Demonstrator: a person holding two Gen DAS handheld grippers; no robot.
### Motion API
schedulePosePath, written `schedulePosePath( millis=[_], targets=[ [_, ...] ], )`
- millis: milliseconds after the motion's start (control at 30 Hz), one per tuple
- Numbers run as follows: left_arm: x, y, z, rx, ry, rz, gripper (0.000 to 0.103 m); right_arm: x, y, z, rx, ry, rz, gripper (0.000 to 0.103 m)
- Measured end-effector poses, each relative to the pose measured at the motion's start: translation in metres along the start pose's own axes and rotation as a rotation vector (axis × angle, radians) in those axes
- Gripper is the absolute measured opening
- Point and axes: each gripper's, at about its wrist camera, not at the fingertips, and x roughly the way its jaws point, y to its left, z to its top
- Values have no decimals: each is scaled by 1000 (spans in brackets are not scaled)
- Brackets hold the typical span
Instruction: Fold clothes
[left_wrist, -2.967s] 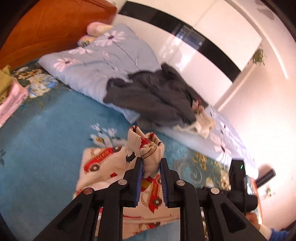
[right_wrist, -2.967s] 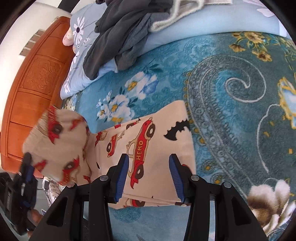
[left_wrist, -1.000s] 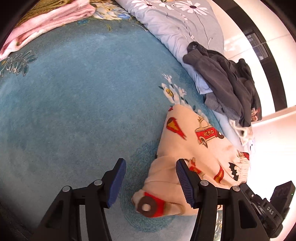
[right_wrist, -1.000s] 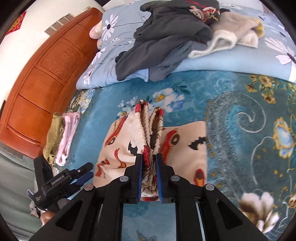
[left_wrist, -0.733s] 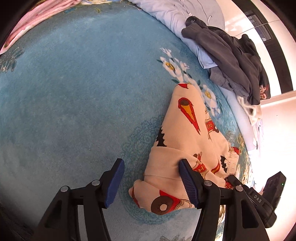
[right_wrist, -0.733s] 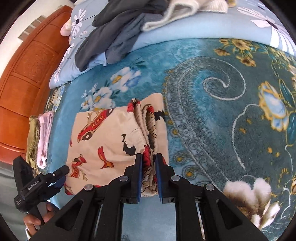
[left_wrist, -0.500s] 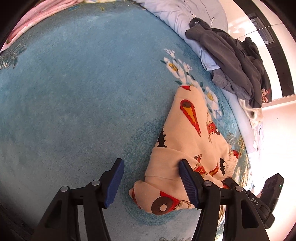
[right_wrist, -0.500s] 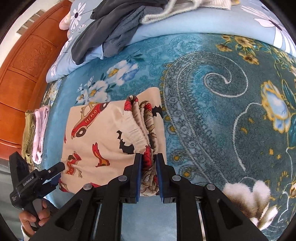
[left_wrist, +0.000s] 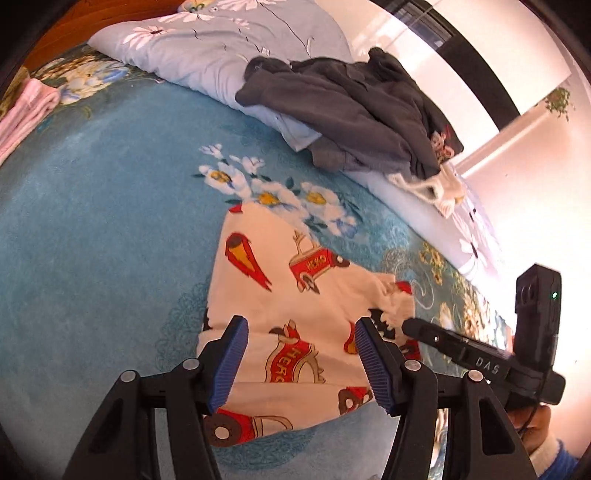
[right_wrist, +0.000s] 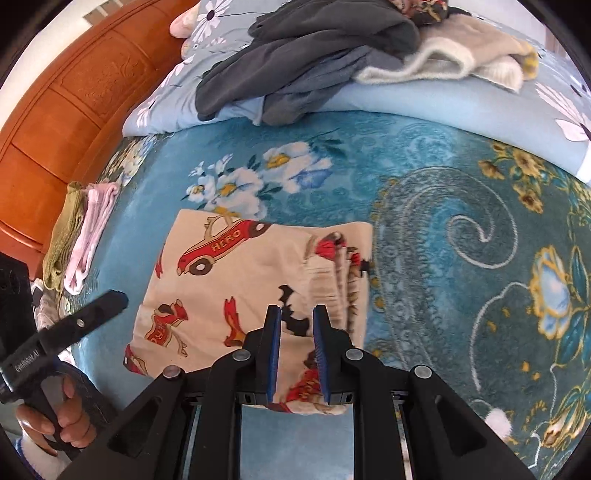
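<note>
the car-print shorts (right_wrist: 255, 280) now lie folded flat on the blue blanket (right_wrist: 443, 177) of the bed, no longer lifted by their waistband as a second ago. the right gripper (right_wrist: 297, 325) has let that waistband go, its jaws narrowly parted above the cloth. the left gripper (left_wrist: 299, 363) hangs wide apart over the near edge, holding nothing.

My left camera looks down close along my fingers over the blue blanket (left_wrist: 92, 221); my right does likewise; both share the printed garment (left_wrist: 295, 295).
</note>
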Motion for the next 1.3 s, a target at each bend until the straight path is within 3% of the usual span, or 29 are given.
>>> schedulePosePath(
  millis=[267, 500, 533, 667, 800, 933, 1100, 1167, 1300],
  targets=[
    [24, 27, -5, -113, 86, -36, 64, 25, -24, 1, 104, 23, 24, 18],
    [-1, 25, -4, -131, 22, -87, 64, 16, -22, 2, 86, 18, 44, 18],
    [-6, 26, -3, -135, -3, -88, 64, 10, -23, 1, 87, 1, 51, 20],
    [-13, 46, 2, -229, -36, -43, 78, -3, -48, -4, 160, -40, 59, 52],
    [3, 74, 0, -361, 34, 22, 81, 12, -81, -18, 340, 18, 150, 55],
    [17, 78, -1, -360, 78, 62, 81, 23, -89, -31, 422, 11, 200, 63],
    [26, 66, 1, -288, 89, 20, 85, 27, -83, -28, 410, 16, 264, 67],
    [28, 65, 1, -283, 98, 5, 91, 31, -79, -28, 408, 28, 309, 67],
    [28, 68, 0, -312, 100, -27, 92, 36, -76, -37, 429, 36, 375, 67]
  ],
)
